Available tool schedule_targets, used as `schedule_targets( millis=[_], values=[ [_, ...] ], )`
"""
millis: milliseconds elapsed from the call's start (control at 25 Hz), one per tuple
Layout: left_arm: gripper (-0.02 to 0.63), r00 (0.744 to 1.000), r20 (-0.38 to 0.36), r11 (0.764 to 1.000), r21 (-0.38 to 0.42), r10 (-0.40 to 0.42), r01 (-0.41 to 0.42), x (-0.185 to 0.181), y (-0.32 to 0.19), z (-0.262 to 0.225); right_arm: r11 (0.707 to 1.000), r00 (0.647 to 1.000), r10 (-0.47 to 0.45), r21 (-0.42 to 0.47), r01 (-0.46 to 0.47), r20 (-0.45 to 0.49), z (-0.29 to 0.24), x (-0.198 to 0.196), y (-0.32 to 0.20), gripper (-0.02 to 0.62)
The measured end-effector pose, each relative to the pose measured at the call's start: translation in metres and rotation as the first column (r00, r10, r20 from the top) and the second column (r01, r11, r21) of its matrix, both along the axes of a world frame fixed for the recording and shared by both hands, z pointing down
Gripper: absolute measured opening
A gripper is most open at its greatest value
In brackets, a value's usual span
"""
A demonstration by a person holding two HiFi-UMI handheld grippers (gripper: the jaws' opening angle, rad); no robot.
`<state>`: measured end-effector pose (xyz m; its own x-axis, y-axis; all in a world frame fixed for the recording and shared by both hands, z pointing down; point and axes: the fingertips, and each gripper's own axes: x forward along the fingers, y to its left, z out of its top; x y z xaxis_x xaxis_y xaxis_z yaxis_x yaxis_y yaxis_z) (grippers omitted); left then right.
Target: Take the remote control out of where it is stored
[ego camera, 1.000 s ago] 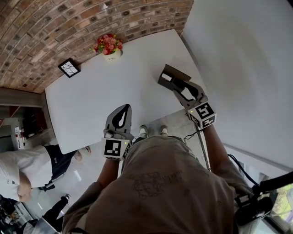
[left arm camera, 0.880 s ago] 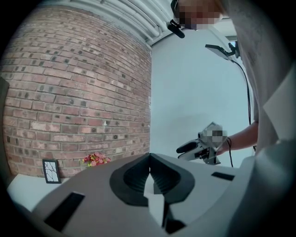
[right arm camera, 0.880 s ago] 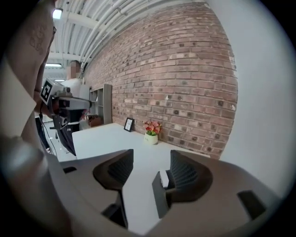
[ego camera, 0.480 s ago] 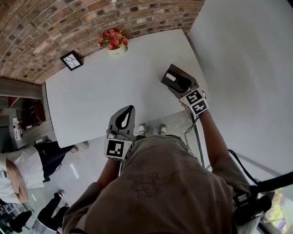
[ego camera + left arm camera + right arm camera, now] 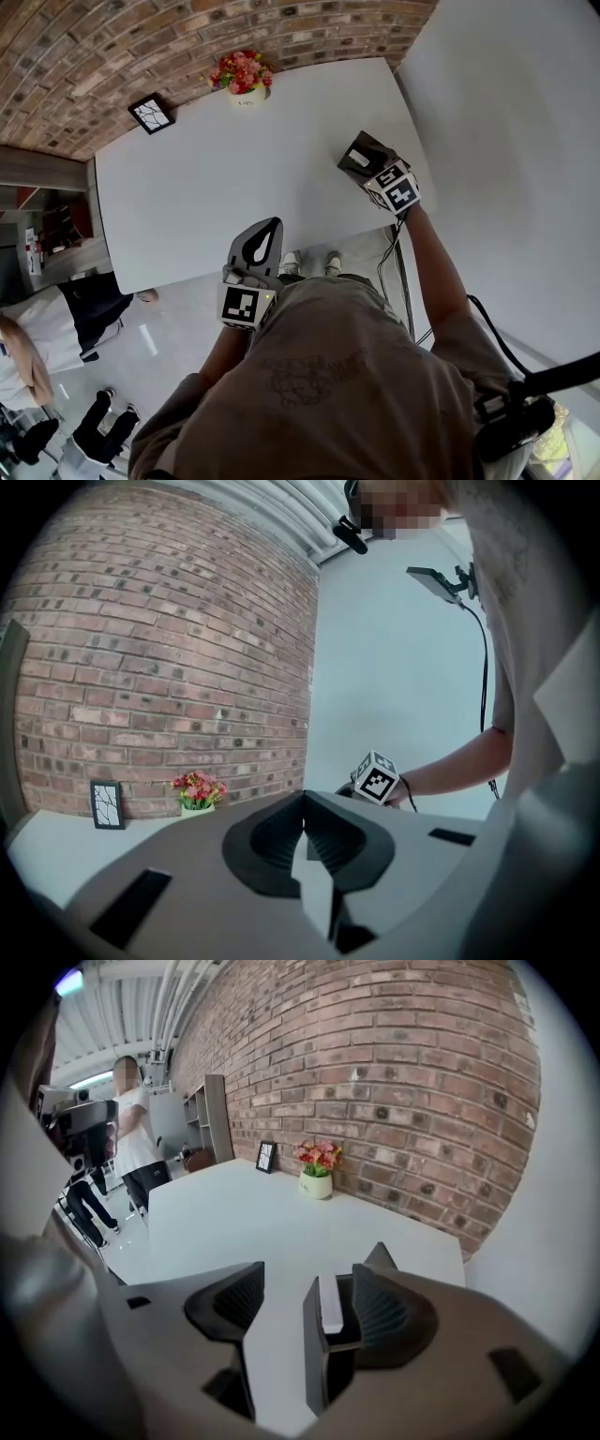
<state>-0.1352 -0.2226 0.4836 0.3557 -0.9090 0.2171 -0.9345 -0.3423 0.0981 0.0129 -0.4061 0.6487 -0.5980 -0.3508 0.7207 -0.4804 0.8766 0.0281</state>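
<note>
A dark brown open-topped holder (image 5: 360,153) stands near the right front corner of the white table (image 5: 234,178). In the right gripper view a white remote control (image 5: 329,1305) stands upright inside the holder (image 5: 316,1358). My right gripper (image 5: 371,167) points down over the holder. Its jaws have just been opening and now stand wide. The remote and the holder's near wall sit between them (image 5: 305,1290), with no pad pressing on either. My left gripper (image 5: 270,227) hovers at the table's front edge, jaws shut on nothing (image 5: 303,796).
A pot of red flowers (image 5: 242,75) and a small framed picture (image 5: 150,112) stand at the table's far edge by the brick wall. The holder sits close to the table's right edge. People (image 5: 42,328) stand on the floor to the left.
My right gripper has dropped down and forward onto the holder, tipping steeper, and its jaws have spread. The left gripper has stayed put.
</note>
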Motion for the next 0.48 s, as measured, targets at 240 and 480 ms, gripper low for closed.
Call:
schedule_targets(
  millis=[240, 480],
  values=[
    [0.011, 1.000, -0.004, 1.000, -0.010, -0.022, 0.022, -0.009, 0.000, 0.003, 0.998, 0.998, -0.030, -0.052, 0.026, -0.063, 0.020, -0.007, -0.002, 0.278],
    [0.011, 0.999, -0.008, 0.999, -0.035, -0.042, 0.042, -0.013, -0.001, 0.009, 0.997, 0.989, -0.021, -0.081, 0.009, -0.146, 0.039, -0.001, -0.010, 0.276]
  ],
)
